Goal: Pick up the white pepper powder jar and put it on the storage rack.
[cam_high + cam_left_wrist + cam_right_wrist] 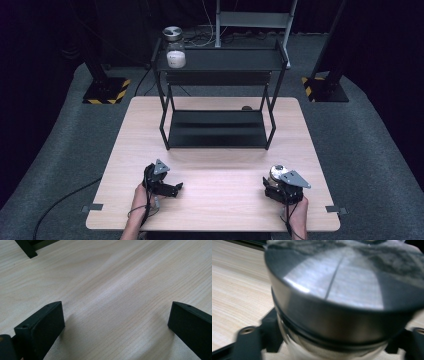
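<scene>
A jar with a metal lid (342,290) stands near the right front corner of the table (215,195). The right gripper (280,187) has its jaws closed around the glass body under the lid. The left gripper (170,187) rests on the table, well apart, jaws wide open with nothing between them.

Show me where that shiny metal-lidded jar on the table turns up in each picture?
High view: the jar stands near the table's front right, at the right gripper.
Right gripper view: close up, its metal lid fills the middle, black jaws either side.
Left gripper view: not in it.
Shared landmark: the pale wooden table.
</scene>
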Demonstrator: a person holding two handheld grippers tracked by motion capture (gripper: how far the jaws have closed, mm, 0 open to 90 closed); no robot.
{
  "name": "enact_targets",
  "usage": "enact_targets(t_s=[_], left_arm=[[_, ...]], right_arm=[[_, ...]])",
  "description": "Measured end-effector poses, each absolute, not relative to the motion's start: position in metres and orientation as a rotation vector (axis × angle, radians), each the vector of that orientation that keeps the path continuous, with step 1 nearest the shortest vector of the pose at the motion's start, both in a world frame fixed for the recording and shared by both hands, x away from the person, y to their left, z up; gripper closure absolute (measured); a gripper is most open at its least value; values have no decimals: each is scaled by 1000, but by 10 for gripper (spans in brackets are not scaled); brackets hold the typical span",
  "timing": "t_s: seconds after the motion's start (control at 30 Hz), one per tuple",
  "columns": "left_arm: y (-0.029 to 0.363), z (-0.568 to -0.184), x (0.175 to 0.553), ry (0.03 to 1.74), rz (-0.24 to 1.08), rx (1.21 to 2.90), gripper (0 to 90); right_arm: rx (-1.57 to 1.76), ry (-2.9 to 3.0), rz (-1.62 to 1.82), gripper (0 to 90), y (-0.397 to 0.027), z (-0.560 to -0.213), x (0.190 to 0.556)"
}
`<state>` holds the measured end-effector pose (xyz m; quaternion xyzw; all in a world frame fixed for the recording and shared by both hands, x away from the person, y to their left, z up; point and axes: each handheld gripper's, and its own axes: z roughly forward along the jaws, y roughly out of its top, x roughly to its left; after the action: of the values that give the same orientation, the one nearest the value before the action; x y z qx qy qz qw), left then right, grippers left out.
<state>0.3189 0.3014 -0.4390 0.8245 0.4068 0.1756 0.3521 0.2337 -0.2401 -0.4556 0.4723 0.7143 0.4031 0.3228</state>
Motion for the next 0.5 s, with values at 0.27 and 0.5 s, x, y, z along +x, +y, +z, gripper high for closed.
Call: enact_targets(t_s=[0.27, 0.5], left_arm=[[301, -439, 319, 1053, 454, 2133, 0], [301, -439, 319, 1053, 453, 2134, 0]], right_arm=[[1234, 1863, 1111, 296, -246, -461, 231], [1218, 1855, 1097, 299, -242, -457, 227]])
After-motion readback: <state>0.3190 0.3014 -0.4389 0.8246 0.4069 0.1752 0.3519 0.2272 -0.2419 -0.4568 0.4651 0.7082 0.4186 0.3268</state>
